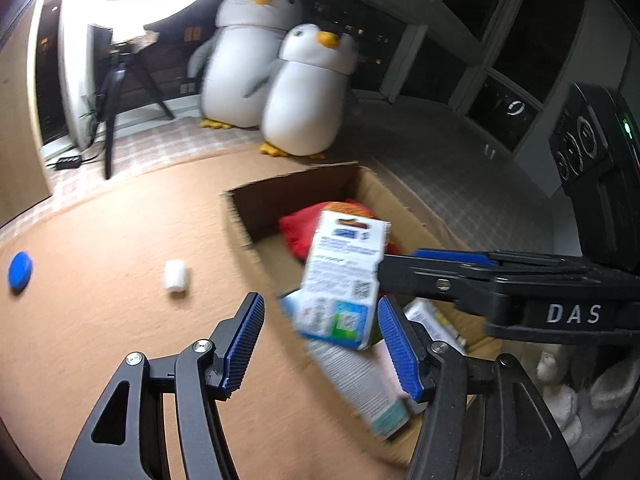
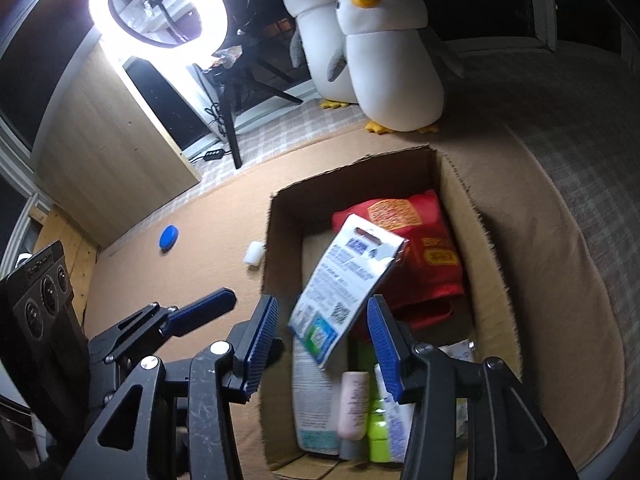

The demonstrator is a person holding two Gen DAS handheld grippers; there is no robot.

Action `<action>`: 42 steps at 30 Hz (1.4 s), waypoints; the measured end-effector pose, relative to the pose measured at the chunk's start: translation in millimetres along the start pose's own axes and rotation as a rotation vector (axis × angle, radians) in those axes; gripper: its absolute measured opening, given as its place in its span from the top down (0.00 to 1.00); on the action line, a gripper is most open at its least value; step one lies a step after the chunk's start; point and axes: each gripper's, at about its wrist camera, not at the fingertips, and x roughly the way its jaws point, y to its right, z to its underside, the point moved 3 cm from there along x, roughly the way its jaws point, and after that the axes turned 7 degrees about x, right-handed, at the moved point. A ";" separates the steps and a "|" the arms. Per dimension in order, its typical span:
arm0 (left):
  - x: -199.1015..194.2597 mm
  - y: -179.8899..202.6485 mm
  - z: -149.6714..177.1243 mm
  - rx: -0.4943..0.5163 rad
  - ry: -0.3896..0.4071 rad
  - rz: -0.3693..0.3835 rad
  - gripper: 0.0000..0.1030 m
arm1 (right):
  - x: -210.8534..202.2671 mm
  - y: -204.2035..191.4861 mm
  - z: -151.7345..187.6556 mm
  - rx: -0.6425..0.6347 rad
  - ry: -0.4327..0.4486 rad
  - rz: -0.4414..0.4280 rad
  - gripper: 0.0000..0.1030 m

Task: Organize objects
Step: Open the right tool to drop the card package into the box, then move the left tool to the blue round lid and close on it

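One flat carded packet (image 2: 347, 285) hangs tilted over the open cardboard box (image 2: 460, 216), blurred and apparently loose. In the right wrist view it sits between the right gripper's (image 2: 322, 336) blue pads (image 2: 262, 340), which stand apart without visibly pressing on it. The left gripper (image 1: 320, 340) is also spread, and the packet shows in front of its gap with no pad clamped on it. Below lie a red snack bag (image 2: 420, 252), a white pouch (image 2: 310, 392) and upright bottles (image 2: 354, 404). Outside on the tan mat (image 1: 100, 280) wait a small white roll (image 1: 176, 275) and a blue disc (image 1: 19, 271). The likely risk is that the loose packet catches the near box wall or lands askew on the bottles, because nothing steadies it. The two tools are also close enough to knock together.
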 end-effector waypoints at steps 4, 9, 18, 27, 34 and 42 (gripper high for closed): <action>-19.8 -31.9 10.2 -0.047 0.008 -0.043 0.34 | 0.6 -14.3 9.4 -0.016 0.015 0.003 0.56; -46.5 -85.3 27.5 -0.122 0.009 -0.115 0.33 | 5.6 -41.2 24.9 -0.050 0.012 -0.012 0.51; -95.3 -182.9 47.5 -0.243 0.017 -0.228 0.23 | 18.0 -98.6 51.3 -0.104 -0.037 -0.068 0.41; -108.9 -264.0 38.5 -0.307 0.008 -0.327 0.21 | 14.2 -126.9 64.0 -0.109 0.000 -0.102 0.39; -77.5 -299.3 21.3 -0.334 -0.040 -0.353 0.20 | 7.9 -123.2 68.8 -0.081 0.027 -0.098 0.38; -29.7 -330.0 22.1 -0.385 -0.122 -0.417 0.20 | 5.6 -113.2 81.3 -0.098 -0.012 -0.053 0.38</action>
